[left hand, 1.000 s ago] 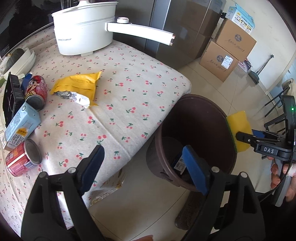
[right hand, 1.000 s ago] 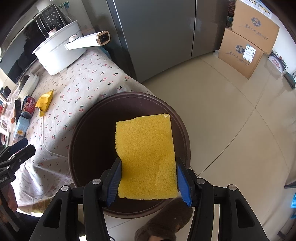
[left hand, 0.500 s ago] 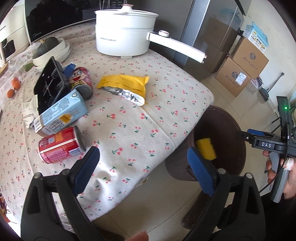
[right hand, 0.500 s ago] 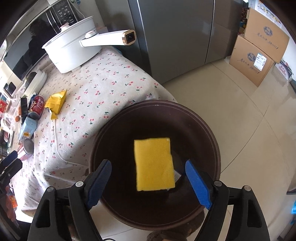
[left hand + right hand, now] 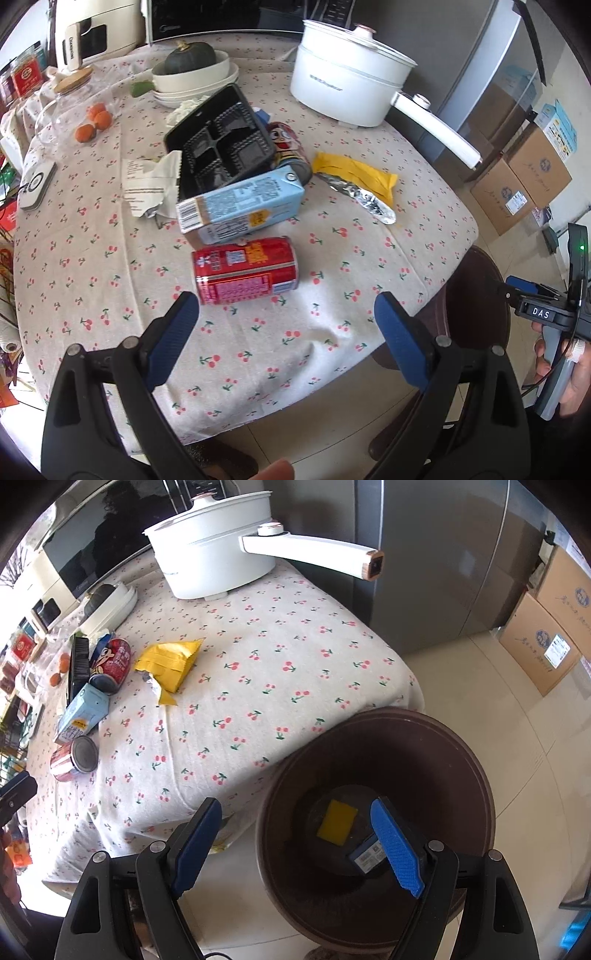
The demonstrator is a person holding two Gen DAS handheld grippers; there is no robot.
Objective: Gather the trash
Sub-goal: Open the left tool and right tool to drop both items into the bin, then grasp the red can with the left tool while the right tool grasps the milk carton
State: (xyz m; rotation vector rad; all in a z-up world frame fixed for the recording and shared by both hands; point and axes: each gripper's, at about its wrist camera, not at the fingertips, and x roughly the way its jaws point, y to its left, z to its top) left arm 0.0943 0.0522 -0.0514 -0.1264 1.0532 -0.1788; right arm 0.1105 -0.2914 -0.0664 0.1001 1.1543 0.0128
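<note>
A yellow sponge [image 5: 337, 822] lies at the bottom of the brown bin [image 5: 476, 775] beside a small blue box [image 5: 365, 854]. My right gripper [image 5: 299, 843] hangs open and empty over the bin's left rim. On the cherry-print tablecloth lie a red can [image 5: 245, 270], a light blue carton [image 5: 240, 205], a yellow wrapper [image 5: 354, 177], a black plastic tray [image 5: 221, 142], a cartoon-print can [image 5: 286, 147] and crumpled paper [image 5: 147, 184]. My left gripper [image 5: 284, 332] is open and empty, just in front of the red can. The right gripper also shows in the left wrist view [image 5: 532, 295], by the bin [image 5: 480, 295].
A white electric pot [image 5: 347, 88] with a long handle [image 5: 314, 552] stands at the table's far side. Bowls with a dark squash [image 5: 192, 70], a glass jar [image 5: 62, 107], oranges [image 5: 94, 123] and appliances crowd the far left. Cardboard boxes [image 5: 521, 181] and a grey fridge [image 5: 424, 554] stand beyond.
The right gripper opened and the yellow sponge fell into the bin. Both grippers swung from the bin toward the table; the left now faces the trash on the cloth.
</note>
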